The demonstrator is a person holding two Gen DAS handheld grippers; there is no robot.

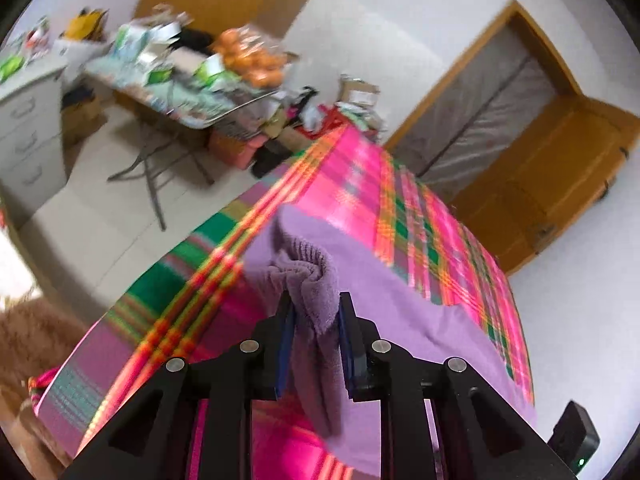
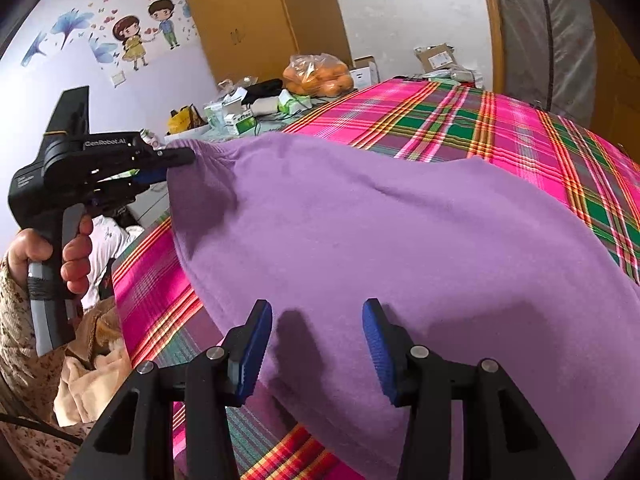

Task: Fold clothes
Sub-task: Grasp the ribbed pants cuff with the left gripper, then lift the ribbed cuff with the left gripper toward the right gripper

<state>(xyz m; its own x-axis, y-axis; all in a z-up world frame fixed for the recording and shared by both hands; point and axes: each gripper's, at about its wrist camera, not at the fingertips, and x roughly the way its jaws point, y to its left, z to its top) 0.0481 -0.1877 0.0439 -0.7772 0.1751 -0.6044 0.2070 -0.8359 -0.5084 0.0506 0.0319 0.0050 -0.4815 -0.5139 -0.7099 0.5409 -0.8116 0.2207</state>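
Note:
A purple garment (image 2: 400, 220) lies spread over a bed with a pink and green plaid sheet (image 2: 520, 132). My left gripper (image 1: 316, 304) is shut on a bunched corner of the purple garment (image 1: 400, 320) and holds it lifted off the plaid sheet (image 1: 352, 184). In the right wrist view, that left gripper (image 2: 186, 159) pinches the garment's far left corner, held by a person's hand (image 2: 76, 256). My right gripper (image 2: 317, 308) stands open just above the garment's near edge, with nothing pinched between its blue pads.
A folding table (image 1: 192, 80) piled with boxes and a bag of oranges (image 2: 318, 74) stands beyond the bed. Grey drawers (image 1: 28, 128) are at the left. A wrapped mattress (image 1: 480, 120) leans on the wall. A beige blanket (image 2: 80, 380) lies left of the bed.

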